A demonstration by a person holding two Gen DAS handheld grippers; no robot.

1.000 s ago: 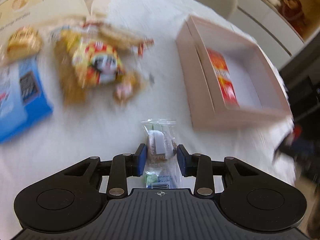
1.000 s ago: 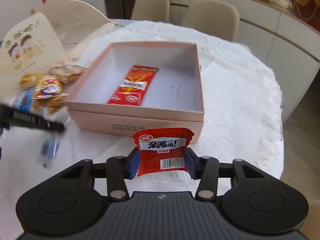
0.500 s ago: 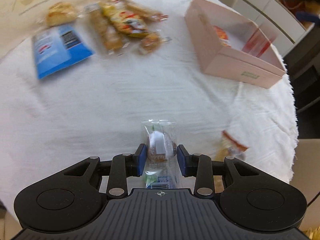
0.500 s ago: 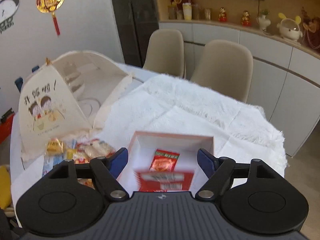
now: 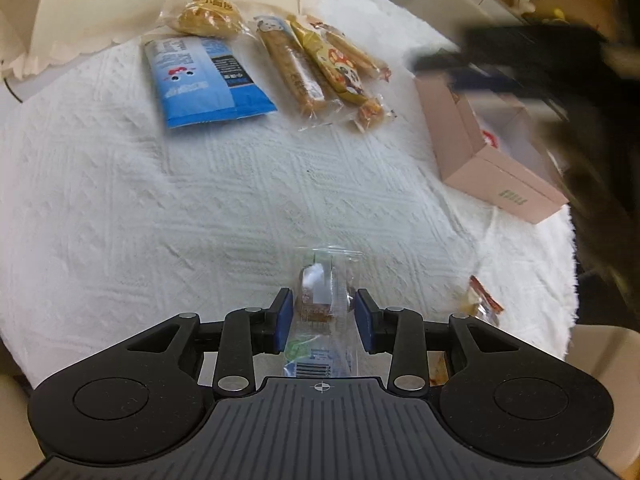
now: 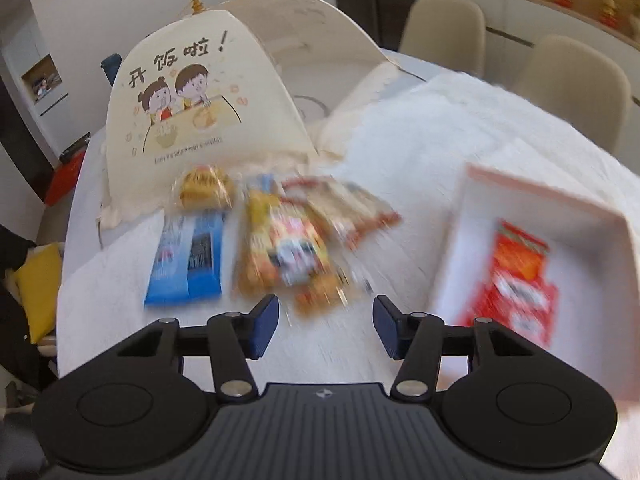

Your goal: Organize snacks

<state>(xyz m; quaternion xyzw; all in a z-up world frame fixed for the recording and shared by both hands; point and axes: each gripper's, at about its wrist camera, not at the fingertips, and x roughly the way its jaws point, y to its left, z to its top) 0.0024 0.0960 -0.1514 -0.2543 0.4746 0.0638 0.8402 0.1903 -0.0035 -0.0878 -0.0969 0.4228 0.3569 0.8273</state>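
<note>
My left gripper [image 5: 322, 316] is shut on a clear-wrapped small snack [image 5: 320, 292], held above the white cloth. My right gripper [image 6: 326, 322] is open and empty, above the cloth near the snack pile [image 6: 292, 248]. The pink box [image 6: 600, 220] at the right holds two red packets [image 6: 516, 276]. In the left wrist view the box [image 5: 480, 160] is far right, with the blurred right gripper [image 5: 520, 52] above it. A blue packet [image 5: 204, 80], a bun packet [image 5: 208, 16] and several yellow and brown snack bars [image 5: 320, 68] lie at the far side.
A cream food-cover tent [image 6: 192, 92] with a cartoon stands behind the snacks. A small orange-wrapped snack [image 5: 480, 300] lies near the cloth's right edge. Beige chairs [image 6: 568, 84] stand beyond the round table.
My right gripper opened and dropped its red packet into the box, then swung left toward the snack pile. My left gripper pulled back from the pile, still holding the clear-wrapped snack.
</note>
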